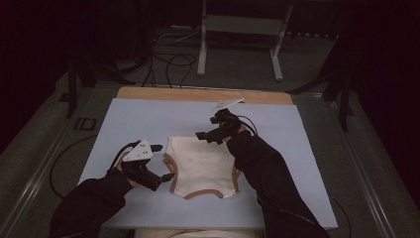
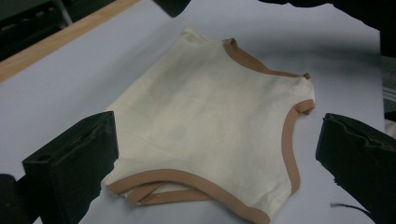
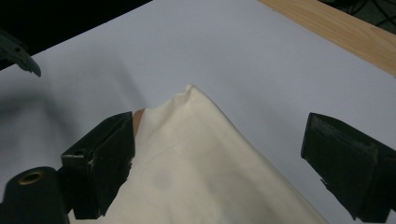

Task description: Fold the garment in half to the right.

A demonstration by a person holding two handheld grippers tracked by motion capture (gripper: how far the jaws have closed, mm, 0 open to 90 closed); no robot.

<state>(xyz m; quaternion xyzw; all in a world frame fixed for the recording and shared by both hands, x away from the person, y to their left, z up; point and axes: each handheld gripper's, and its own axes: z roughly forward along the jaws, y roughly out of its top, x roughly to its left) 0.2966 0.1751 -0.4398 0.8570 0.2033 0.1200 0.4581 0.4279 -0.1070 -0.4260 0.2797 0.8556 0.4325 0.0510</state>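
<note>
Nearest us, we see the left gripper (image 1: 159,162) with jaws apart, poised just beside the left edge of a cream garment (image 1: 200,166) that lies flat on the pale blue mat (image 1: 148,119). Its jaws open toward the cloth, which lies directly ahead of them, so this gripper appears the better placed for a grasp. We note soft, matte knit fabric trimmed with tan binding (image 2: 187,177) along curved openings; its folded shape runs broad side to side, narrowing toward the near hem. Farther off, the right gripper (image 1: 210,128), jaws likewise apart, hovers over the garment's far corner (image 3: 189,88). Beyond lies the wooden table edge (image 1: 198,94).
</note>
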